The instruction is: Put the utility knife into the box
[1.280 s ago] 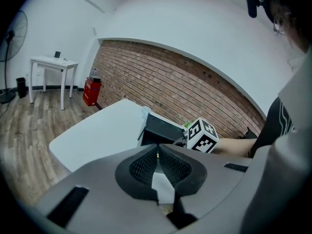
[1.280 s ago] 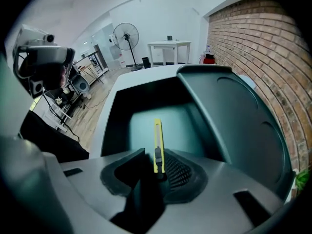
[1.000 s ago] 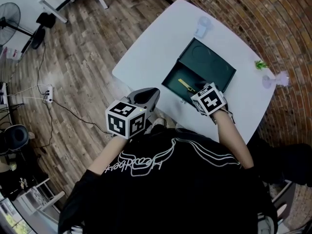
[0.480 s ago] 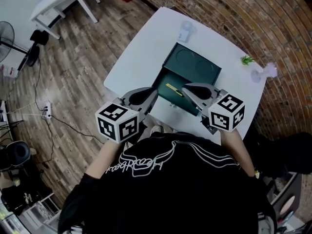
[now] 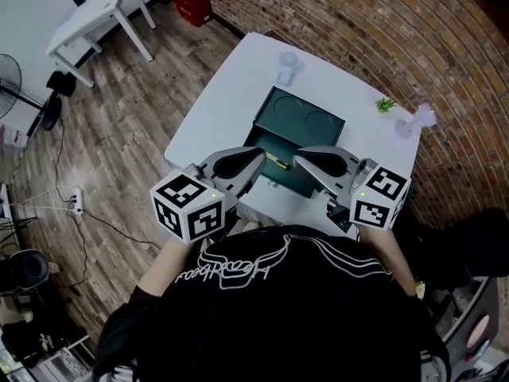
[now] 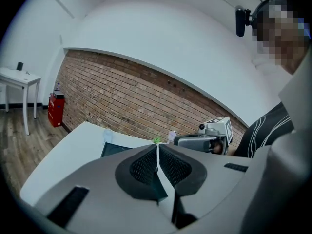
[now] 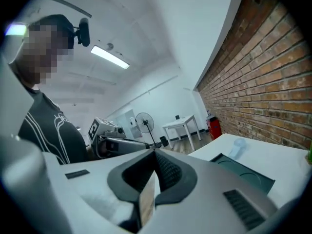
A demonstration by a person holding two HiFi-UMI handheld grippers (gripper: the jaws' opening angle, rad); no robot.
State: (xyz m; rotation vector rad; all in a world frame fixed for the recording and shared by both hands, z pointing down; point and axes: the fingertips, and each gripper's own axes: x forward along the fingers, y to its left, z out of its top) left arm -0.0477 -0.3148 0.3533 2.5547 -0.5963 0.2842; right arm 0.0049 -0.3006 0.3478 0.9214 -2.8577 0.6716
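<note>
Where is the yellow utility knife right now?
Head view: the yellow utility knife lies in the dark green box on the white table, at its near edge, between the left gripper and right gripper.

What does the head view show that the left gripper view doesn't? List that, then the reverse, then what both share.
Head view only: the knife lying in the box, and a fan at the left edge. Left gripper view only: the left gripper seen close, jaws shut on nothing, and the head camera. Both: the box, the cup, the right gripper and the brick wall.
</note>
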